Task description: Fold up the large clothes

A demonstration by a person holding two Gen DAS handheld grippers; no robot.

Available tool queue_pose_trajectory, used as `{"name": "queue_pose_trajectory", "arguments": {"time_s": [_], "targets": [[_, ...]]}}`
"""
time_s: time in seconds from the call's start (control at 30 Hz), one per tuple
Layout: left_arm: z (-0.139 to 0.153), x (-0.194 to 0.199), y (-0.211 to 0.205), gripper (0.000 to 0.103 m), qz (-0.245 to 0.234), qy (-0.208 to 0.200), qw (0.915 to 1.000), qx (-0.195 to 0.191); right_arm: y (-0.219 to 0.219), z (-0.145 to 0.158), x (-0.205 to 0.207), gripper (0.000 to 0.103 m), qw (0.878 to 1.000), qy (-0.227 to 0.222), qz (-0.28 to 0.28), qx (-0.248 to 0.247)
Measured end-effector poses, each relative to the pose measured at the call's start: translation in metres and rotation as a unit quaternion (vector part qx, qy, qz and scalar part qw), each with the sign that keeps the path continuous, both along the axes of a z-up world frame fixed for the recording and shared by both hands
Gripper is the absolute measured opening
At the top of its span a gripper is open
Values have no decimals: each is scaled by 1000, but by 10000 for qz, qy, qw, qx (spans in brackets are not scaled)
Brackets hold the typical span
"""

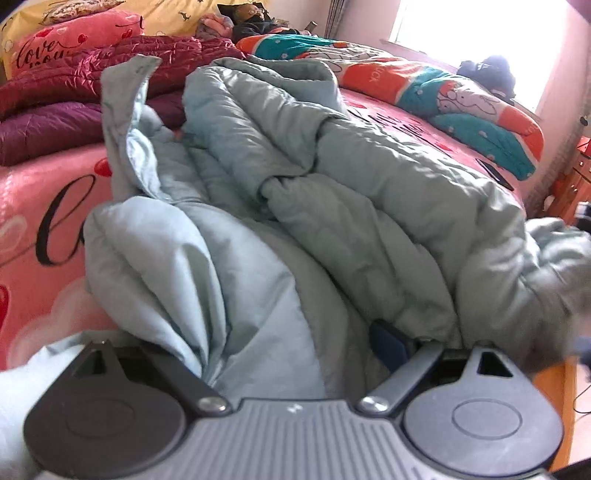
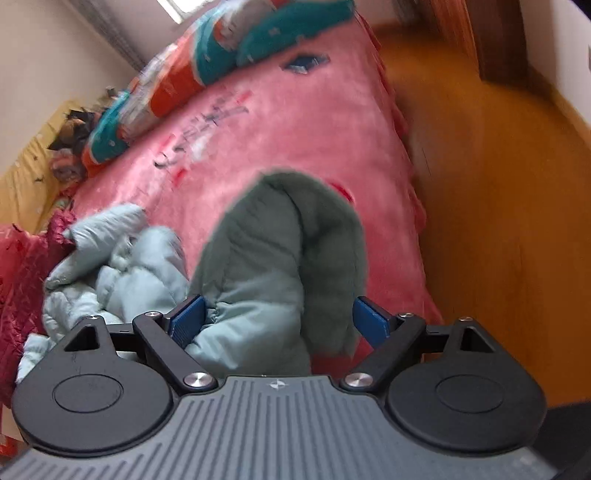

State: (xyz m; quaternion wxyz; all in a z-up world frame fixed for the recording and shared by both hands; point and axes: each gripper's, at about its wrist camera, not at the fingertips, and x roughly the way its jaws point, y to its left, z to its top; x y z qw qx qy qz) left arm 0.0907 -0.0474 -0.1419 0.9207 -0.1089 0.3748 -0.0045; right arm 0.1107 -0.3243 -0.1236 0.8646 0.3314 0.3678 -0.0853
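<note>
The left gripper (image 1: pixel 295 332) stands with its jaws wide, a thick fold of the pale green padded coat (image 1: pixel 332 177) bunched between them; one blue pad (image 1: pixel 388 343) shows at the right, the other is buried in cloth, so whether the pads press cannot be told. The right gripper (image 2: pixel 279 321) is also spread apart, its blue pads (image 2: pixel 186 319) flanking the coat's fur-trimmed hood (image 2: pixel 280 251), the left pad touching the fabric while the right one stands just clear of the fur. The coat lies crumpled across a pink bedspread (image 1: pixel 44 206) printed with black script and red hearts, its lighter lining turned up toward the left gripper. Beside it on the left lies a dark red quilted garment (image 1: pixel 74 96), with a pink "love" pillow (image 1: pixel 74 40) beyond. An orange and teal cartoon quilt (image 1: pixel 461 107) runs along the far side of the bed under a bright window (image 1: pixel 480 29). Orange wooden floor (image 2: pixel 498 221) borders the bed
</note>
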Motion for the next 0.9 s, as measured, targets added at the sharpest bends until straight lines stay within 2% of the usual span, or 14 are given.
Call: {"name": "queue_pose_trajectory", "arguments": {"time_s": [0.13,0.33,0.37,0.4,0.47,0.5,0.57,0.6,0.7,0.9], "targets": [[2,-8,-7,91,-45,-7,9997,-241,5,-20,16,103,9973,-70,115,717],[11,-9,0,91,-169,176,9961,-853,4,-35,26,103,9830,-446,795,1594],[15,-9,4,91,-194,232,9945,-999,3,-36,28,98,9805,-517,860,1689],[19,-9,8,91,-215,277,9929,-1139,2,-37,31,84,9781,-605,882,1785],[27,-11,19,91,-248,374,9896,-1368,-6,-32,29,69,9730,-720,899,2000],[33,-11,25,91,-252,391,9879,-1480,-14,-27,14,62,9718,-761,877,2054],[44,-13,34,91,-228,364,9858,-1623,-20,-29,16,52,9713,-801,823,2084],[50,-14,39,91,-241,313,9855,-1651,-23,-29,16,47,9714,-842,765,2086],[68,-12,46,91,-310,164,9876,-1532,-34,-28,19,41,9731,-1071,539,1965],[116,22,58,91,-400,-449,9937,-941,-58,-18,28,39,9761,-1447,-60,1620]]}}
